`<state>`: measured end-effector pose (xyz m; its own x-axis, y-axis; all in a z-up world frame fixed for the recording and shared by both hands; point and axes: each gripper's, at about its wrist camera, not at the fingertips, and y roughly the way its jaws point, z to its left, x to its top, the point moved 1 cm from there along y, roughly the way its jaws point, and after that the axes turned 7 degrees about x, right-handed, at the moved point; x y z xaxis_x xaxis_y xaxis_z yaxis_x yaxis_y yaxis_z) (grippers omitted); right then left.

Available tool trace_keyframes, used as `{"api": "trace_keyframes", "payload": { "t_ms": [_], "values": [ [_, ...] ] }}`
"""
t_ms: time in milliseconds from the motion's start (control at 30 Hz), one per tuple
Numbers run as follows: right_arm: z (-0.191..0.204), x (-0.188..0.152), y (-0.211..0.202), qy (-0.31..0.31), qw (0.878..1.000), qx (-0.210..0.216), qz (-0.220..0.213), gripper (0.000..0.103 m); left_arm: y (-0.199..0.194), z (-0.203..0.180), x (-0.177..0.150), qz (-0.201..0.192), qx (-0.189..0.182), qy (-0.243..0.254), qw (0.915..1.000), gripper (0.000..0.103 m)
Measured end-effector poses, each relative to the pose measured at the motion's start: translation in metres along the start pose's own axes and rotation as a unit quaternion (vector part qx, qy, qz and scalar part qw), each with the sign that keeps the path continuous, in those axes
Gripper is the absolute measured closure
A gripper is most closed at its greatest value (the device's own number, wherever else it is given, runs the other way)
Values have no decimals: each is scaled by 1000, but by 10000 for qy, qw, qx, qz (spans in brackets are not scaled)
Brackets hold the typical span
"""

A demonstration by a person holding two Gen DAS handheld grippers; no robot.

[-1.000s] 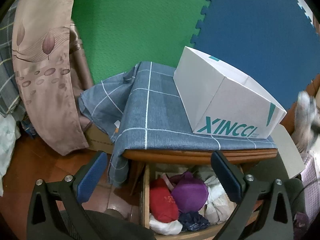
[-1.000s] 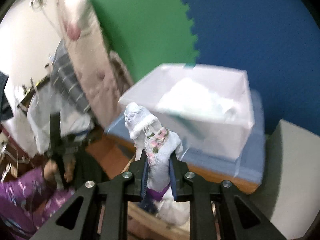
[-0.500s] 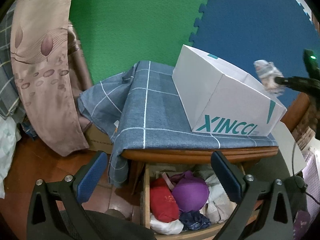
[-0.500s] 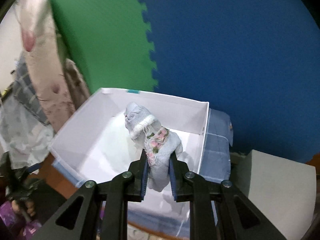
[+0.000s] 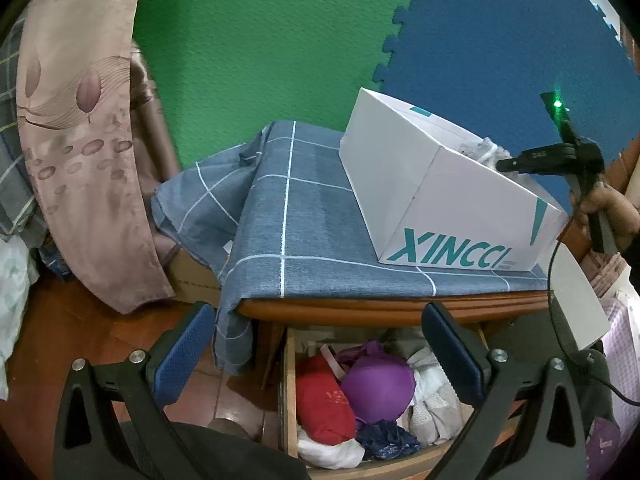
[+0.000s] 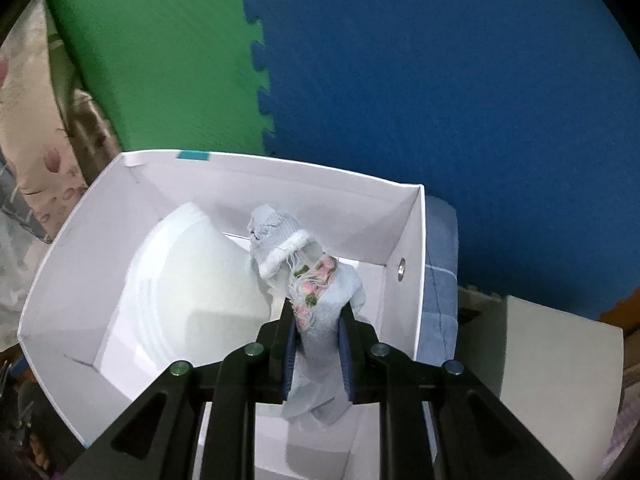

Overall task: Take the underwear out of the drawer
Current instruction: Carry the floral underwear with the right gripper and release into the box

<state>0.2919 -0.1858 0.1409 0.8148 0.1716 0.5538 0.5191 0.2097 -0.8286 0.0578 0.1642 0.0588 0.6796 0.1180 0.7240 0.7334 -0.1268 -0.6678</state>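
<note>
My right gripper [image 6: 318, 312] is shut on a pale blue piece of underwear [image 6: 320, 304] with white trim and a pink flower patch. It hangs over the inside of the white box [image 6: 72, 248], where a white garment [image 6: 188, 280] lies. From the left wrist view the same gripper [image 5: 505, 165] reaches over the box [image 5: 432, 208] rim from the right, underwear [image 5: 482, 151] at its tip. My left gripper [image 5: 316, 346] stands open, with nothing between its fingers, above the open wooden drawer [image 5: 289, 392], which holds a red piece [image 5: 324, 400], a purple bra [image 5: 378, 386] and white and dark blue pieces.
The box stands on a blue checked cloth [image 5: 296, 216] over a wooden table. Green and blue foam mats [image 5: 256, 40] line the wall. A beige patterned curtain [image 5: 80, 120] hangs at the left. A grey board [image 6: 552, 352] lies right of the box.
My right gripper has carried the pale blue underwear from beside the drawer to over the inside of the white box. The left gripper has stayed put.
</note>
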Motion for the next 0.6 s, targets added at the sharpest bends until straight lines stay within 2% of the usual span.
{"api": "trace_keyframes", "payload": {
  "t_ms": [133,233,300,433,500,600],
  "values": [
    [-2,1,9,61,9999,-106,103,81,0,-1,0,10,-13,23,10000,1],
    [-2,0,5,77,10000,-41,4,69,1,-2,0,20,4,38,10000,1],
    [0,-1,-1,29,9998,-119,-133,55,1,-3,0,17,6,50,10000,1],
    [5,-6,-11,-57,9991,-66,-414,51,2,-6,-1,17,80,134,9999,1],
    [6,-13,-22,-66,9973,-34,-734,51,3,-9,-2,30,147,205,9997,1],
    [8,-34,-58,20,9879,223,-1536,51,4,-11,-3,42,212,294,9993,1]
  ]
}}
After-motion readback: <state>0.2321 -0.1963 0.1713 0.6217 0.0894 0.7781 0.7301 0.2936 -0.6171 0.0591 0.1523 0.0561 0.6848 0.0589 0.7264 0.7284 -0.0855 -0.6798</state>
